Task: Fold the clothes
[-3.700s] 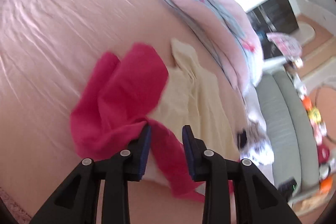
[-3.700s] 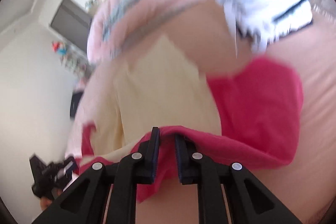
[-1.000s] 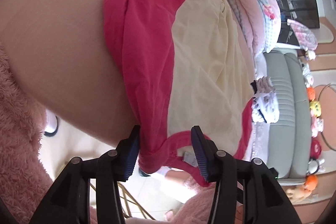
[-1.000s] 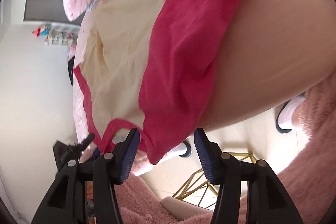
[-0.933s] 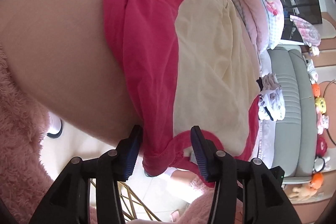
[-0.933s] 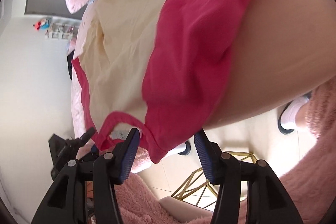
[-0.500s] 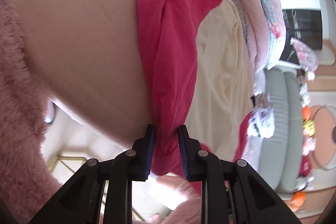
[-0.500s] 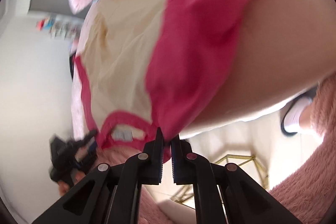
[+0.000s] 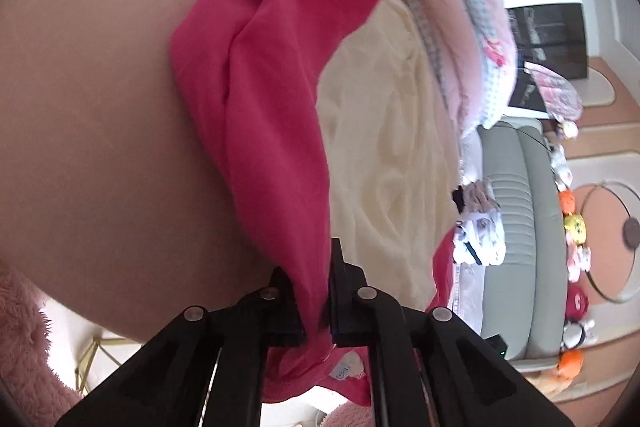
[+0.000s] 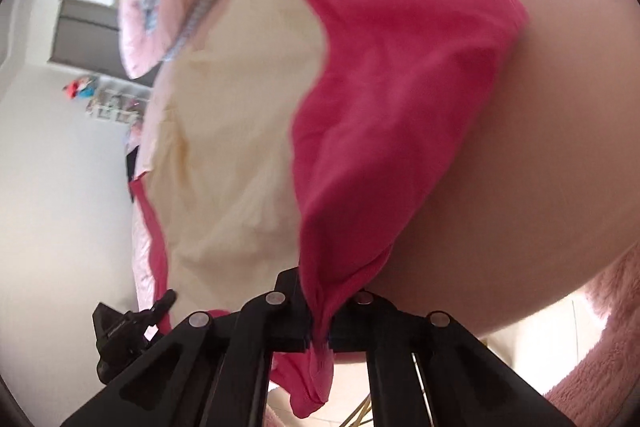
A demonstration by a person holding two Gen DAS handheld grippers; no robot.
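Left wrist view: the left claw (image 9: 316,301) is clamped tight on a bunched edge of the red garment (image 9: 276,75), which drapes up across the pink bed (image 9: 88,75) with its cream panel (image 9: 384,155) alongside a pink quilt (image 9: 452,7). Right wrist view: the right claw (image 10: 320,323) pinches another gathered edge of the same garment, a loose tail hanging below the jaws. The cloth looks thin, light and limp; it should sag and crease, so holding at hems or corners seems wisest.
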